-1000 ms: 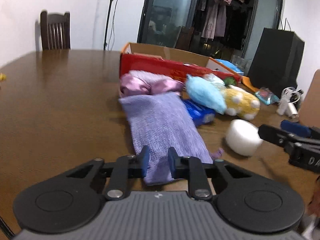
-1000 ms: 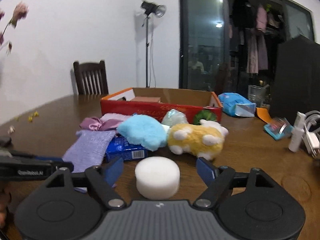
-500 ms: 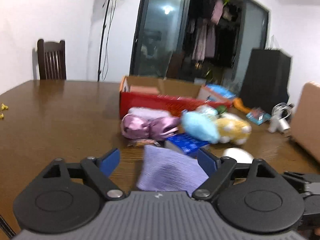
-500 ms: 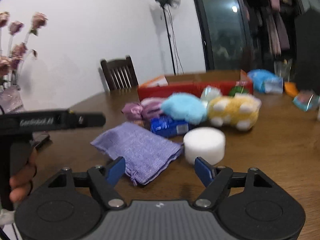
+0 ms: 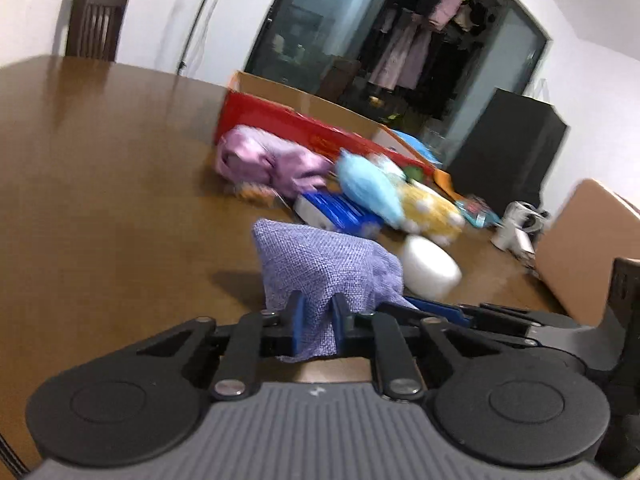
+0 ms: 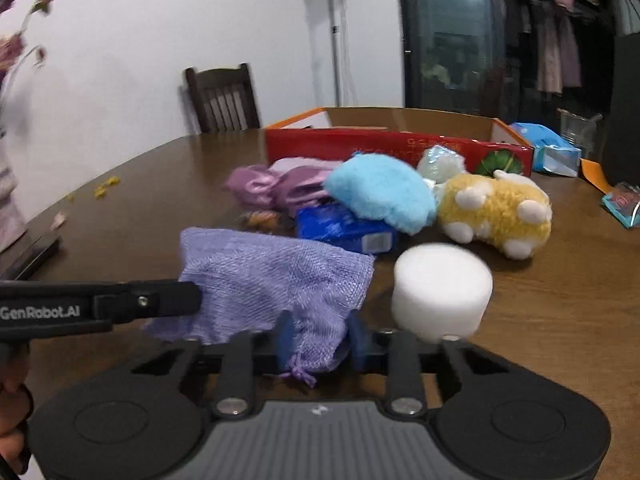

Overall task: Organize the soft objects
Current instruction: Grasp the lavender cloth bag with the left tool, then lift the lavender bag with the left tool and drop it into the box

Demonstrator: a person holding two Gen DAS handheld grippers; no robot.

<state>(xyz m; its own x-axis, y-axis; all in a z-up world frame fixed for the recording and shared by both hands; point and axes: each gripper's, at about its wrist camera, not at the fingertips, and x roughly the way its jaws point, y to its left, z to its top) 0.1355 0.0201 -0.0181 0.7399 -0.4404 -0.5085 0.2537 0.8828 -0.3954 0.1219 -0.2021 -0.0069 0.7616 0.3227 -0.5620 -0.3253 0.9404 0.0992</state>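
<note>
A purple woven pouch [image 5: 324, 268] is lifted off the brown table, held at its near edge by both grippers. My left gripper [image 5: 318, 322] is shut on one side of its mouth. My right gripper [image 6: 320, 340] is shut on the drawstring end of the pouch [image 6: 272, 280]. A white foam cylinder [image 6: 440, 288] stands just right of it. Behind lie a blue plush [image 6: 380, 196], a yellow plush [image 6: 496, 212], a pink satin bundle [image 6: 276, 188] and a blue packet [image 6: 344, 228].
A red cardboard box [image 6: 400, 140] stands open behind the pile. A blue tissue pack [image 6: 548, 152] and small packet [image 6: 624, 204] lie at right. A chair [image 6: 224, 96] stands at the far table edge. A tan box [image 5: 588, 244] sits at right.
Both grippers went from open to shut on the purple pouch. The pouch has been raised from lying flat on the table.
</note>
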